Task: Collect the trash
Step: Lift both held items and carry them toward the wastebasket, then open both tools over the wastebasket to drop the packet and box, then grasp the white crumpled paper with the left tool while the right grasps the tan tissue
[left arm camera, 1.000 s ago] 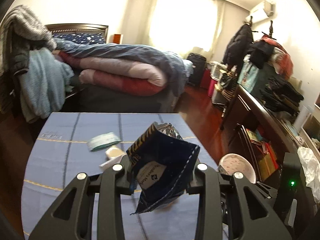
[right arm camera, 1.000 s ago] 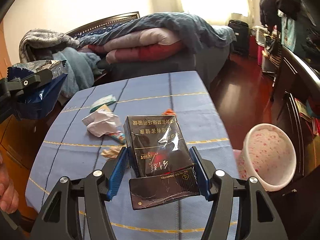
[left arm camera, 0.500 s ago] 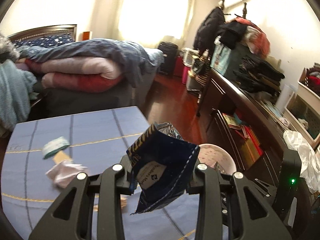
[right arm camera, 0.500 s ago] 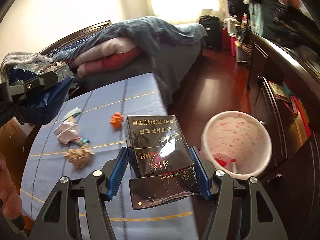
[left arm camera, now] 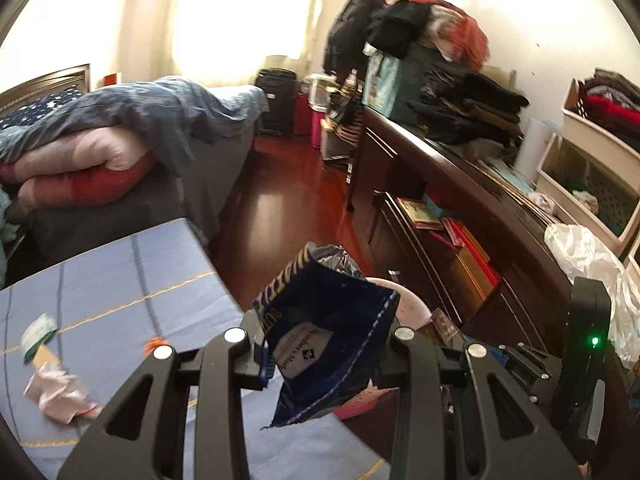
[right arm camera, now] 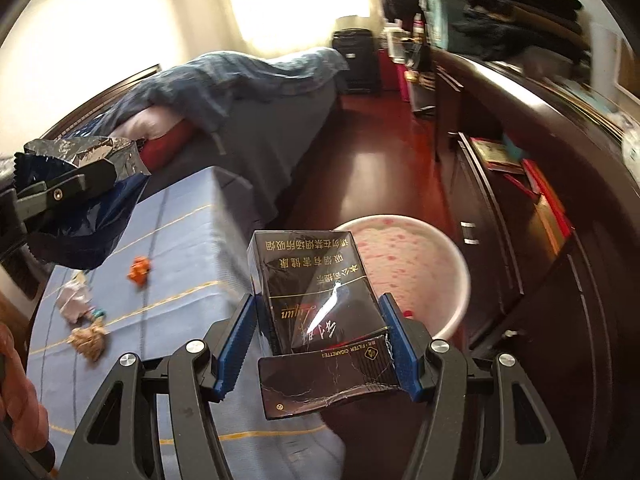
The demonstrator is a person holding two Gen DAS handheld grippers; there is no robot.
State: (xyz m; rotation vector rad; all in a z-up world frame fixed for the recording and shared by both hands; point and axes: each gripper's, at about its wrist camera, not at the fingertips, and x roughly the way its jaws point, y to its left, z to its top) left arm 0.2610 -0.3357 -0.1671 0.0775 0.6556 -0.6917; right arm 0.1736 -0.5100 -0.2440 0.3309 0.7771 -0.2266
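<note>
Between the blue-padded fingers of the right gripper (right arm camera: 320, 344) a black cigarette pack (right arm camera: 316, 300) is clamped, flip lid hanging open toward the camera, gold print on its upper face. The pack is held above the table edge, with the pink-speckled white bin (right arm camera: 448, 264) just beyond and to the right of it, on the floor beside the table. Something red is seen inside the bin, too small to identify.

In the left gripper (left arm camera: 320, 344) a dark blue snack bag (left arm camera: 324, 344) is pinched between the black fingers, its torn silver-lined mouth pointing up, lower corner dangling below the fingers. From the left wrist view the bin (left arm camera: 412, 304) is mostly hidden behind the bag; only part of its rim is seen. In the right wrist view the same bag (right arm camera: 92, 204) is seen at far left, held in the left gripper (right arm camera: 56, 196) over the table's left part.

On the blue tablecloth (right arm camera: 192, 248) loose trash is left: an orange scrap (right arm camera: 139, 271), a crumpled white tissue (right arm camera: 72, 300), a tan crumpled wad (right arm camera: 88, 340), all well apart from both grippers. From the left view a green-white wrapper (left arm camera: 38, 334) and the tissue (left arm camera: 54, 396) are seen at the left, blurred.

A bed (left arm camera: 120, 136) with piled quilts is seen behind the table, a dark dresser (left arm camera: 460, 208) with clothes along the right wall.
</note>
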